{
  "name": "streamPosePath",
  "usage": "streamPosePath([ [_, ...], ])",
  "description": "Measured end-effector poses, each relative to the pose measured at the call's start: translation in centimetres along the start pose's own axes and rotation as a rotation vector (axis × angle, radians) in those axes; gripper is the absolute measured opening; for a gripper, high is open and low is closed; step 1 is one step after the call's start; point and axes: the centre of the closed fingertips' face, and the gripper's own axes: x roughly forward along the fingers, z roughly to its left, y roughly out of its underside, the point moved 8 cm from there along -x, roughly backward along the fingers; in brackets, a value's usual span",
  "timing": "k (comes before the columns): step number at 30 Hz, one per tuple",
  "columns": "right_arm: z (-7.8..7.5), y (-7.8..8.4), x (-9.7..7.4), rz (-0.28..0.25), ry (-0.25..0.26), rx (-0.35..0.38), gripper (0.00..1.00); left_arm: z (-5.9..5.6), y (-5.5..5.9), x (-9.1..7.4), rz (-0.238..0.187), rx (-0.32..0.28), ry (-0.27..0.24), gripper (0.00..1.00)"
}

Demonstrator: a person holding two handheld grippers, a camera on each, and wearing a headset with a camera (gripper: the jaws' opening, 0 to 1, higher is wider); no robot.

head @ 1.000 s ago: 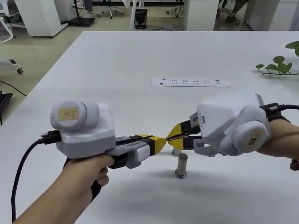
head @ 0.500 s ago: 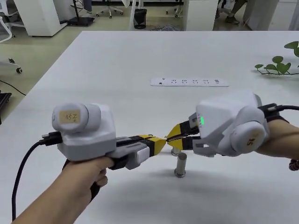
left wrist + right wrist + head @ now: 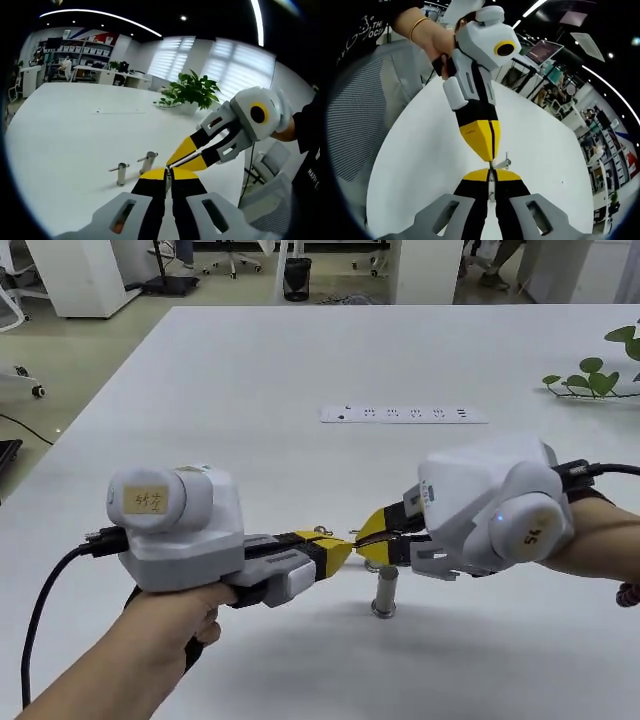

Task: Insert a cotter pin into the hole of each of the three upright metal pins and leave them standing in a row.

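illegible label (image 3: 147,502) on left gripper (image 3: 350,545), "56" on disc (image 3: 533,532) of right gripper (image 3: 362,539), "HAPP" on sleeve (image 3: 311,172)

Over the white tabletop (image 3: 250,380), the left gripper (image 3: 343,546) and right gripper (image 3: 366,538) meet tip to tip, yellow jaws pinched together. A metal pin (image 3: 385,591) stands upright just below. A power strip (image 3: 403,414) lies farther back.

Grey-white housings (image 3: 190,540), black cables (image 3: 45,600), yellow-and-black tongs (image 3: 343,544) (handwritten label (image 3: 150,502) on the left).
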Motion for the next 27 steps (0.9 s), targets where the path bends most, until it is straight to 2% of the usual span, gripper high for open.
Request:
streamPosePath([
  [3, 0.1, 0.1, 0.0, -0.031, -0.014, 0.084, 0.00, 0.1, 0.1, -0.1, 0.008, 0.020, 0.001, 0.00],
  [10, 0.1, 0.8, 0.0, -0.114, -0.052, 0.361, 0.08, 0.3, 0.6, -0.5, 0.036, 0.082, -0.001, 0.00],
  [13, 0.1, 1.2, 0.0, -0.139, -0.079, 0.480, 0.11, 0.4, 0.7, -0.7, 0.046, 0.127, 0.007, 0.00],
  [18, 0.2, 1.9, 0.0, -0.173, -0.123, 0.624, 0.13, 0.5, 0.8, -1.0, 0.066, 0.208, 0.033, 0.00],
  [22, 0.4, 2.1, -0.2, -0.196, -0.150, 0.679, 0.13, 0.3, 1.0, -1.3, 0.080, 0.282, 0.069, 0.00],
  [23, 0.6, 1.9, -0.3, -0.225, -0.175, 0.710, 0.13, 0.2, 1.1, -1.3, 0.085, 0.300, 0.081, 0.00],
  [24, 0.7, 1.9, -0.3, -0.232, -0.188, 0.728, 0.13, 0.0, 1.2, -1.4, 0.088, 0.314, 0.093, 0.00],
  [27, 1.0, 1.9, -0.4, -0.240, -0.207, 0.737, 0.14, -0.1, 1.4, -1.4, 0.092, 0.323, 0.119, 0.00],
])
